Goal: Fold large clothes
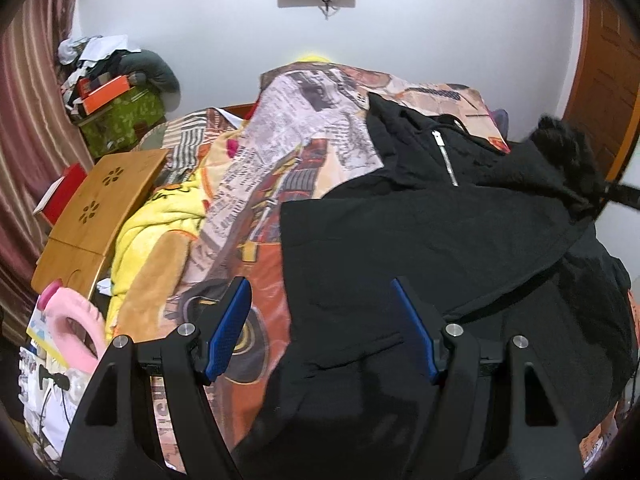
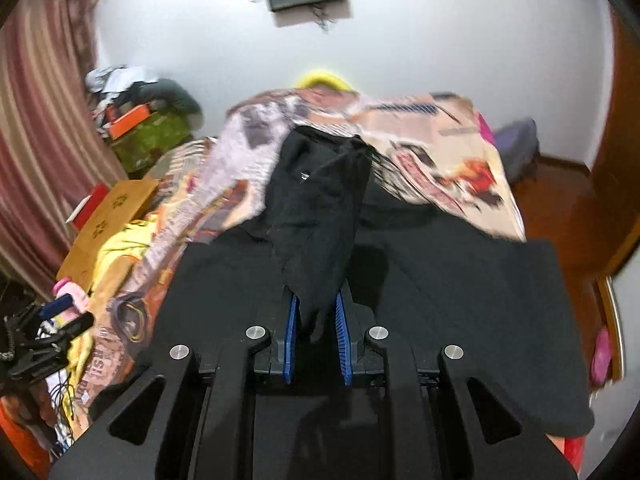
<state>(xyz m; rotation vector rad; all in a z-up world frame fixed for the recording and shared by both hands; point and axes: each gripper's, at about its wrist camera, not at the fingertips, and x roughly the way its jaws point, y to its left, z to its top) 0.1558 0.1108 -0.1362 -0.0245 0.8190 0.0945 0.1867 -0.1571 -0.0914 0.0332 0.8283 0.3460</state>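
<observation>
A large black jacket (image 1: 420,240) with a silver zipper (image 1: 448,156) lies spread on the bed over a printed quilt (image 1: 280,152). My left gripper (image 1: 320,320) is open and empty, its blue pads low over the jacket's near left edge. My right gripper (image 2: 318,320) is shut on a fold of the black jacket (image 2: 320,216) and holds that part lifted above the rest of the garment (image 2: 460,300). In the left wrist view the right gripper shows only as a dark bar (image 1: 624,194) at the far right.
A yellow blanket (image 1: 160,232) lies left of the jacket. A wooden lap table (image 1: 96,208) and a pink object (image 1: 76,328) sit at the bed's left edge. A cluttered green box (image 1: 120,120) stands by the curtain. A wooden door (image 1: 608,92) is at the right.
</observation>
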